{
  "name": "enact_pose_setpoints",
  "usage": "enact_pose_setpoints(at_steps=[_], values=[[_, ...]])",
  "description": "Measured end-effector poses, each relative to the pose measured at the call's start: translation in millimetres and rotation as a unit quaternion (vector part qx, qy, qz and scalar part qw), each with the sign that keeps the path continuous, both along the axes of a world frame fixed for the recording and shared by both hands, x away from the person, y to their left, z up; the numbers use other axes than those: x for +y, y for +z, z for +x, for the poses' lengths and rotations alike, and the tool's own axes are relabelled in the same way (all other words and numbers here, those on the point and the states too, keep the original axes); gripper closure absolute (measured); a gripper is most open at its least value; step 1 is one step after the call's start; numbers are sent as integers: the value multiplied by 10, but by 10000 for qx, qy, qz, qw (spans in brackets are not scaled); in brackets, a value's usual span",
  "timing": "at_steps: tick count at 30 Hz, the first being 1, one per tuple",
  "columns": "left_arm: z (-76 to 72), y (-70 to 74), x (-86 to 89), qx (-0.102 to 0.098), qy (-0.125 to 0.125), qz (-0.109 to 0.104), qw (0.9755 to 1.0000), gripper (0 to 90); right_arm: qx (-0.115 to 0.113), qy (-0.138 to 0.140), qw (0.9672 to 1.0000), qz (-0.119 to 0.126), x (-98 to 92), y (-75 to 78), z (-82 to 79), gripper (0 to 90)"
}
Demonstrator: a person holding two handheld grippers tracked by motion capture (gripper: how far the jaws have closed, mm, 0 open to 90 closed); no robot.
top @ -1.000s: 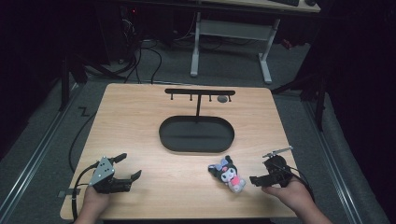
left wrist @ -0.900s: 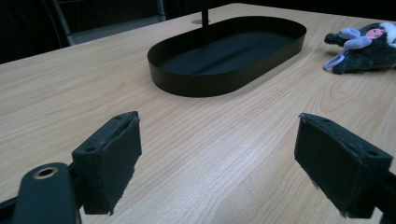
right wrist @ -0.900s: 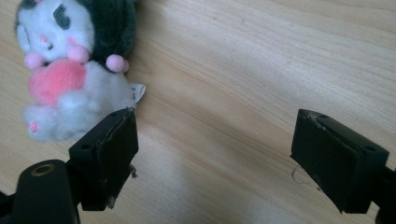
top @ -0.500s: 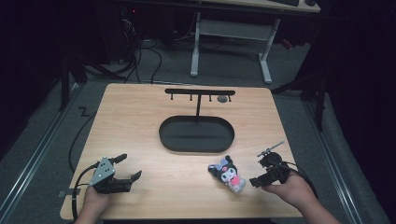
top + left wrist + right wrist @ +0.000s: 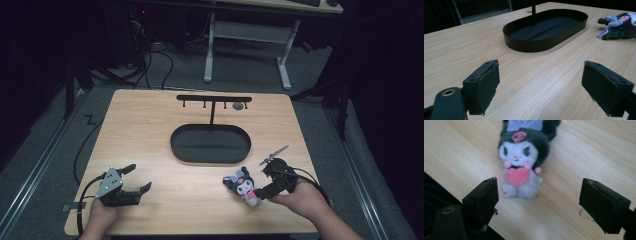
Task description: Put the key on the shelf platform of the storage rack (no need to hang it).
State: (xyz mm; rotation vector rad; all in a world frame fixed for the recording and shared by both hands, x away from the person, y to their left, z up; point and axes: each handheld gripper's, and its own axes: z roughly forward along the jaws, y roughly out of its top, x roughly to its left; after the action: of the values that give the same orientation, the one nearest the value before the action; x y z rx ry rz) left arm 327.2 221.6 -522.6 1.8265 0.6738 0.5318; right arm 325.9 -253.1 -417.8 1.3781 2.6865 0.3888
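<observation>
- The plush [image 5: 243, 187] lies on its back on the counter [image 5: 150, 130], lower right of the high view, just left of your right gripper [image 5: 265, 176]. In the right gripper view the plush [image 5: 522, 160] sits top centre, face up, a pink heart on its chest, feet toward the jaws.
- Your right gripper's jaws stand wide with nothing between them; they have just been opening a little further. The plush lies ahead of the pads, apart from both.
- The step in hand looks like the approach to a pick: the jaws are lined up with the toy but have not come round it.
- Next, I judge, you need to bring the right gripper forward and down until the pads flank the plush's body at the heart, then close. It is soft and will squash, so expect a deep close before the grip is firm.
- The black oval tray [image 5: 210, 144] sits mid-counter, above and left of the plush; from its middle rises a rack [image 5: 214, 100] with small hooks. Either looks a likely goal.
- Your left gripper [image 5: 136, 180] rests at lower left, well apart from the toy, jaws wide and empty. Its view looks across bare wood to the tray [image 5: 544, 42], with the plush [image 5: 621, 26] at upper right.
</observation>
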Motion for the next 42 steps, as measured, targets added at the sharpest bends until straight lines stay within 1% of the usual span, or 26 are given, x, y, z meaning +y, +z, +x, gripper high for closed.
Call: enact_pose_setpoints(at_steps=[1, 3, 4, 5, 6, 8, 9, 10, 12, 13, 15, 16, 19, 23, 24, 25, 27, 28, 30, 31, 33, 34, 37, 39, 40, 42], values=[[4, 1, 5, 3, -10, -6, 10000, 154, 55, 111, 9999, -29, 77, -36, -12, 149], [6, 2, 6, 12, -1, -24, 10000, 155, 102, 79, 9999, -33, 107, -55, -17, 149], [6, 4, 10, 19, 7, -24, 10000, 155, 98, 205, 9997, -22, 126, -93, -1, 149], [5, 5, 13, 24, 7, -17, 10000, 155, 217, 73, 9997, 4, 173, -142, -15, 149], [0, 6, 13, 14, 5, -15, 10000, 155, 234, 298, 9993, -46, 211, -241, 3, 150], [-2, 6, 12, 4, -8, -1, 10000, 154, 332, 328, 9989, -75, 252, -338, 3, 152], [-2, 6, 12, 4, -8, -1, 10000, 154, 332, 328, 9989, -75, 252, -338, 3, 152], [-1, 5, 11, 10, -6, -5, 10000, 155, 393, 320, 9986, -147, 288, -425, 4, 161], [0, 3, 11, 25, 0, 5, 10000, 155, 419, 352, 9983, -187, 294, -457, 12, 168], [-4, -1, 12, 44, -5, 14, 10000, 155, 479, 367, 9979, -251, 314, -537, 28, 177], [-7, -1, 12, 49, -7, 22, 10000, 154, 488, 364, 9979, -238, 318, -559, 32, 177], [-10, 0, 14, 42, -10, 28, 10000, 154, 528, 310, 9979, -229, 323, -595, 35, 184], [-12, 2, 17, 46, 1, 17, 10000, 154, 557, 246, 9979, -235, 308, -615, 46, 202], [-14, -4, 15, 55, -7, 26, 10000, 154, 488, 264, 9983, -199, 306, -591, 34, 210], [-10, -4, 16, 46, -10, 11, 10000, 154, 407, 303, 9985, -203, 321, -562, 4, 219], [-10, -4, 16, 46, -10, 11, 10000, 154, 395, 329, 9985, -209, 320, -556, 3, 225], [-5, -4, 16, 70, 17, -1, 10000, 154, 394, 265, 9986, -237, 317, -540, -4, 229], [-5, -4, 16, 70, 17, -1, 10000, 154, 362, 336, 9985, -247, 307, -536, 2, 230], [-10, -1, 11, 50, -9, 1, 10000, 154, 344, 318, 9986, -258, 306, -529, -4, 233], [-10, -1, 8, 30, -22, 8, 10000, 154, 296, 284, 9989, -237, 293, -517, -12, 246], [-4, -1, 2, 5, -38, 28, 10000, 154, 283, 261, 9990, -236, 280, -521, -18, 247], [6, -3, -4, 22, -15, -25, 10000, 154, 284, 228, 9991, -230, 275, -521, -21, 253], [14, -5, -8, 8, -2, -28, 10000, 154, 317, 163, 9991, -212, 265, -524, -27, 261], [26, -4, -12, 9, 23, -57, 10000, 154, 340, 145, 9991, -214, 266, -527, -34, 271], [35, 2, -15, 5, 47, -85, 10000, 154, 310, 160, 9991, -231, 257, -538, -35, 273], [32, 7, -20, -3, 55, -82, 10000, 154, 325, 171, 9991, -217, 251, -541, -33, 284]])
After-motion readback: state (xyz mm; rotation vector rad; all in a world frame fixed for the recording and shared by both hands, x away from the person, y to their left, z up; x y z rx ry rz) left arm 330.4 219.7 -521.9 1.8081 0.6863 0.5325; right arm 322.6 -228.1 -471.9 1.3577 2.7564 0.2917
